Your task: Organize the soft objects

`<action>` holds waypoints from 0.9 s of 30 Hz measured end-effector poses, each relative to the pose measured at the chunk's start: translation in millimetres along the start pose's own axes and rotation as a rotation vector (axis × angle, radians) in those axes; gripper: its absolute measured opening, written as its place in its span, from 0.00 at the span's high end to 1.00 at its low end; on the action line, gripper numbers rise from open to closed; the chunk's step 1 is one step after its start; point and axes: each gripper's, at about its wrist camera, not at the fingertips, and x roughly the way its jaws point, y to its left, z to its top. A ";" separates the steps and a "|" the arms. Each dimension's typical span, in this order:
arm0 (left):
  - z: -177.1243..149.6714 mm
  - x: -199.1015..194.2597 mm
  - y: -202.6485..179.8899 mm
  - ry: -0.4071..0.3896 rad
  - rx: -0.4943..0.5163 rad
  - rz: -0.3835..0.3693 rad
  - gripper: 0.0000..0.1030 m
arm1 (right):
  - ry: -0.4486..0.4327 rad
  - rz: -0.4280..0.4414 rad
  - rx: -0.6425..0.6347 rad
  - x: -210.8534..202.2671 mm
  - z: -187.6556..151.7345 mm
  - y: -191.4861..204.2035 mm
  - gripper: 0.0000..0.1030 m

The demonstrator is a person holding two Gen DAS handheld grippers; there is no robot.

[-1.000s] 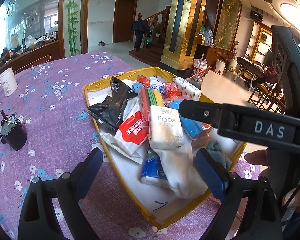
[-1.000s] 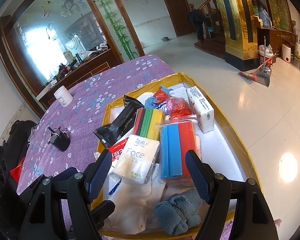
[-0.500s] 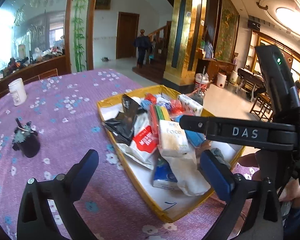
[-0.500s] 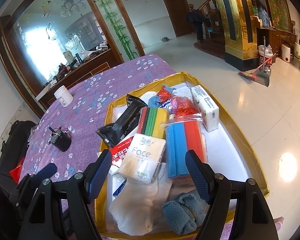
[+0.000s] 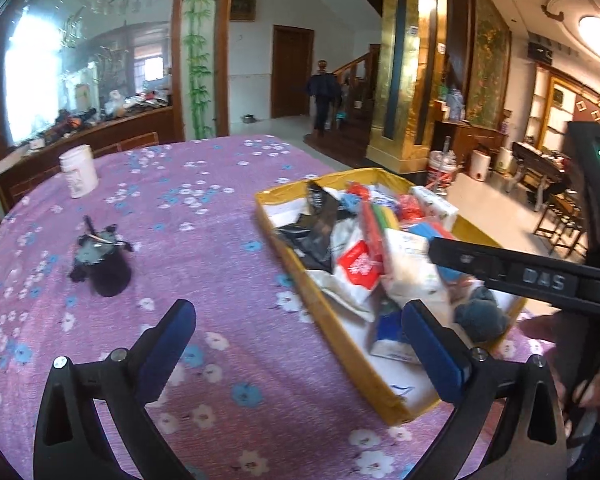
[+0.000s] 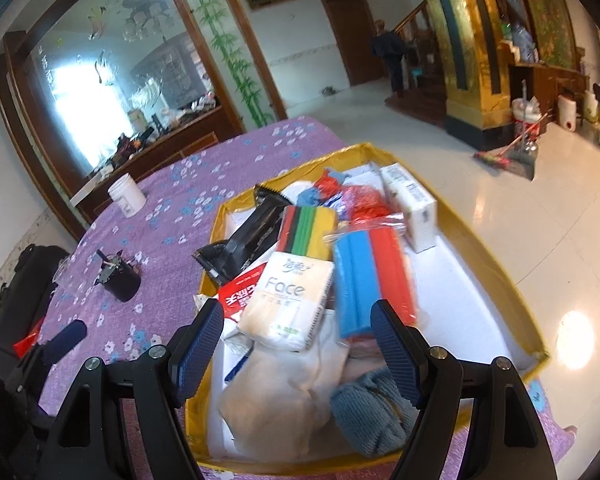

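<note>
Nothing looks sorted yet: every soft thing lies heaped in the yellow-rimmed tray [image 6: 496, 256] on the table [image 5: 204, 216], among them the Face tissue pack [image 6: 288, 300], a blue-and-red sponge pack [image 6: 374, 276], a white cloth [image 6: 276, 396] and a blue knitted piece [image 6: 372, 408]. The left gripper [image 5: 298, 348] has just opened its jaws wide over bare tablecloth, empty, and the right gripper [image 6: 298, 344] hovers above the heap with jaws apart, gripping nothing, so the whole sorting seems left to do.

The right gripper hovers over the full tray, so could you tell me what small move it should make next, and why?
Probably lower the right gripper onto the Face tissue pack: its jaws stand open and empty, and that pack lies on top of the pile in the tray.
</note>
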 end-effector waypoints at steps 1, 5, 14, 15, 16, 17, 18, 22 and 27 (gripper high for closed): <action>-1.1 -0.4 0.7 -0.003 0.007 0.026 0.01 | -0.016 -0.007 -0.005 -3.8 -2.4 0.7 0.23; -6.0 2.2 2.5 0.005 0.027 0.073 0.01 | -0.095 -0.034 -0.028 -20.4 -17.0 4.8 0.20; -12.0 13.7 3.8 0.068 0.048 0.090 0.01 | -0.127 -0.107 -0.049 -19.7 -40.1 9.8 0.16; -12.1 15.4 3.9 0.076 0.048 0.087 0.01 | -0.125 -0.110 -0.050 -18.5 -40.5 9.6 0.16; -12.4 16.5 4.0 0.082 0.049 0.081 0.01 | -0.125 -0.112 -0.052 -17.3 -41.1 10.2 0.16; -12.7 17.0 3.6 0.085 0.052 0.082 0.01 | -0.126 -0.115 -0.056 -16.5 -41.2 11.1 0.16; -13.2 17.3 2.3 0.086 0.060 0.100 0.01 | -0.130 -0.120 -0.062 -16.4 -41.6 12.4 0.16; -13.1 16.8 -0.3 0.079 0.084 0.141 0.01 | -0.146 -0.123 -0.078 -15.4 -38.6 16.8 0.16; -13.8 17.8 -0.3 0.087 0.094 0.175 0.01 | -0.144 -0.119 -0.080 -13.3 -37.2 18.3 0.16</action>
